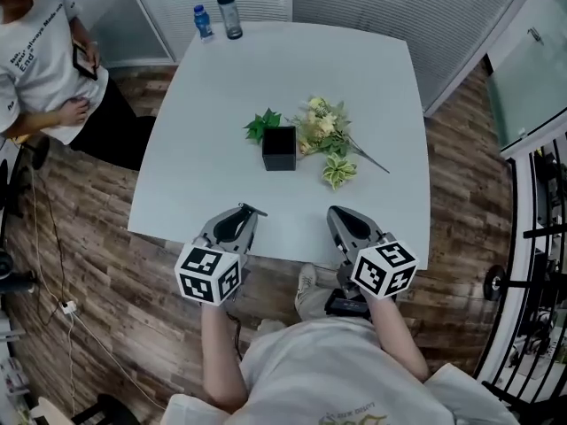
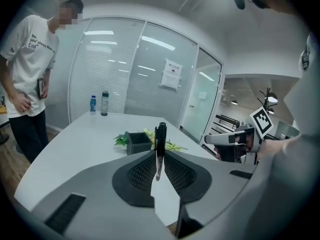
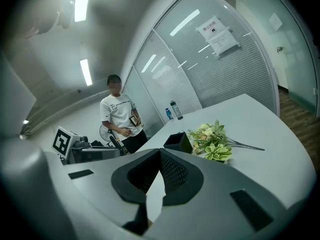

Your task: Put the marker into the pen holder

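The left gripper (image 2: 159,153) has its fingers pressed tight on a slim black marker (image 2: 160,136), which stands upright above them. The right gripper (image 3: 159,153) has its fingers brought together on nothing. Both hover over the near edge of the pale grey table (image 1: 266,69), at 6 o'clock from the black square pen holder (image 1: 279,148). A bunch of pale artificial flowers (image 1: 323,131) lies just beside the holder at its 3 o'clock.
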